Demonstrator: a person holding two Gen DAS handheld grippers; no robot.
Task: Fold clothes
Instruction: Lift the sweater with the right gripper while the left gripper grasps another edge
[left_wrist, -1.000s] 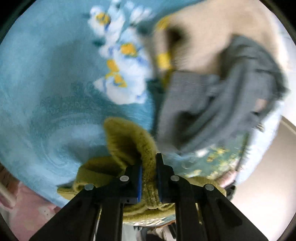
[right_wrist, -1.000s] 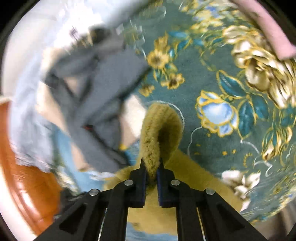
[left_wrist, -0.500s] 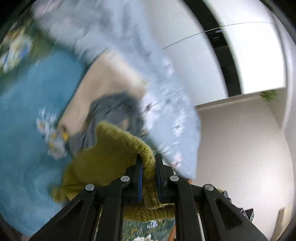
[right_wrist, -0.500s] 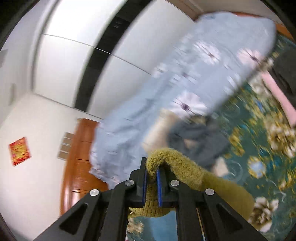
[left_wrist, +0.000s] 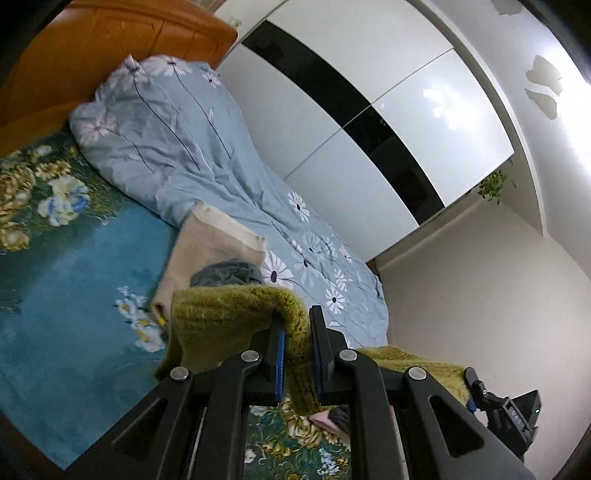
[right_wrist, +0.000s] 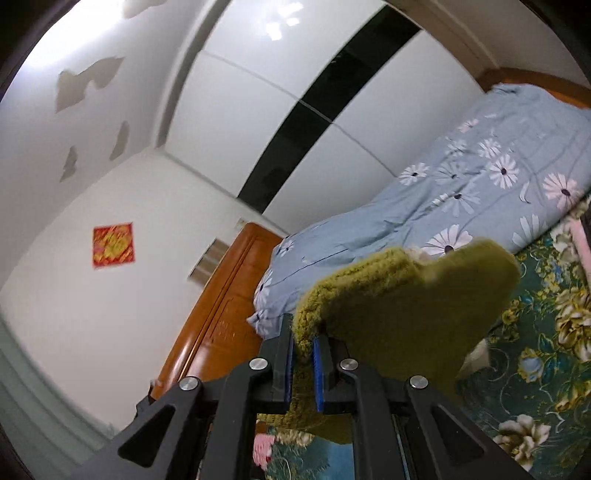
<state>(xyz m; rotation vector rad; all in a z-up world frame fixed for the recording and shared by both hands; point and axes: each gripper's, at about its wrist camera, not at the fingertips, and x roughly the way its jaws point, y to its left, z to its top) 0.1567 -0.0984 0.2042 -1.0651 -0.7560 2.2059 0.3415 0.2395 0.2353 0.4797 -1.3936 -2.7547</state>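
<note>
Above floral bedding (left_wrist: 55, 258), both grippers pinch fuzzy olive knit (left_wrist: 229, 314).

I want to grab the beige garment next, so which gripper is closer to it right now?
Left. The left gripper, shut on the olive sweater, is just short of the beige garment. From the right gripper, the sweater hides it.

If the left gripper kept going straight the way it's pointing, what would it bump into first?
Probably the light blue daisy-print duvet heaped on the bed. The left gripper, shut on the olive-green knit garment, aims past the grey clothing toward it; depth is hard to judge.
</note>
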